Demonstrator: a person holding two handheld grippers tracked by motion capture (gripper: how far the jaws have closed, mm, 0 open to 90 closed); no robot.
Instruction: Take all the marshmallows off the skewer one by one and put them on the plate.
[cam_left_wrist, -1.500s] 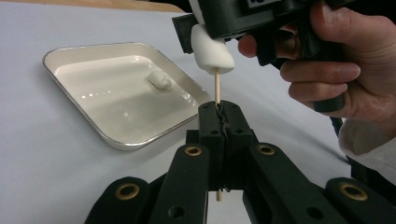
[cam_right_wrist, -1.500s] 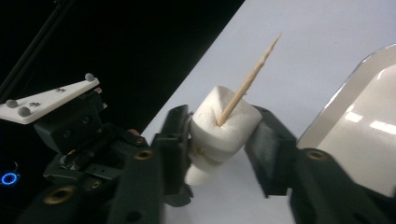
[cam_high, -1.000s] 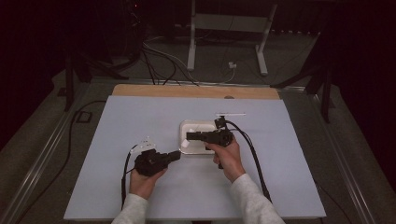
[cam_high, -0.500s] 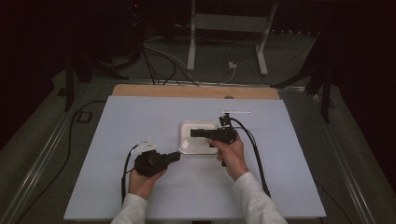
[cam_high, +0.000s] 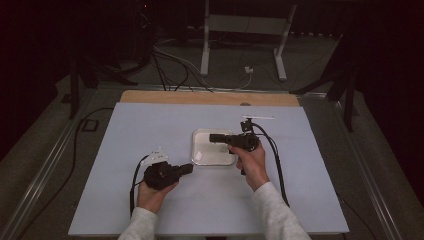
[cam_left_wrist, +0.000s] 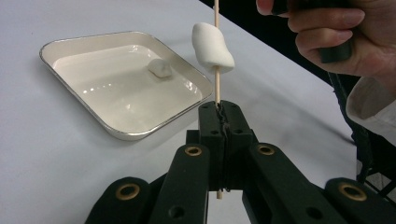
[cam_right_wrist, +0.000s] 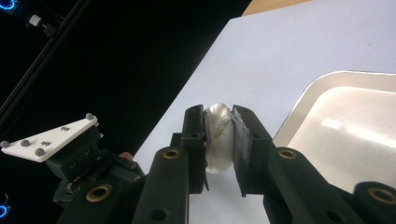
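High view shows the table (cam_high: 150, 210), pale and wide, with a white tray (cam_high: 202, 160) near its middle. One marshmallow (cam_left_wrist: 160, 68) lies loose in that tray. The left gripper (cam_left_wrist: 219, 109) is clamped tight on a wooden stick (cam_left_wrist: 216, 86), which already carries one marshmallow (cam_left_wrist: 212, 49) threaded on it. The right gripper (cam_right_wrist: 219, 135) squeezes a second marshmallow (cam_right_wrist: 218, 135) between its jaws beside the tray. Judging by this, skewering is partly done: the held piece and the tray piece remain.

tray (cam_high: 214, 148) mid-counter (cam_high: 125, 130) | marshmallow (cam_left_wrist: 159, 68) in tray | left gripper (cam_high: 186, 169) toward near edge, left of tray | right gripper (cam_high: 214, 138) over tray's far side | skewer (cam_high: 258, 117) toward far edge, right
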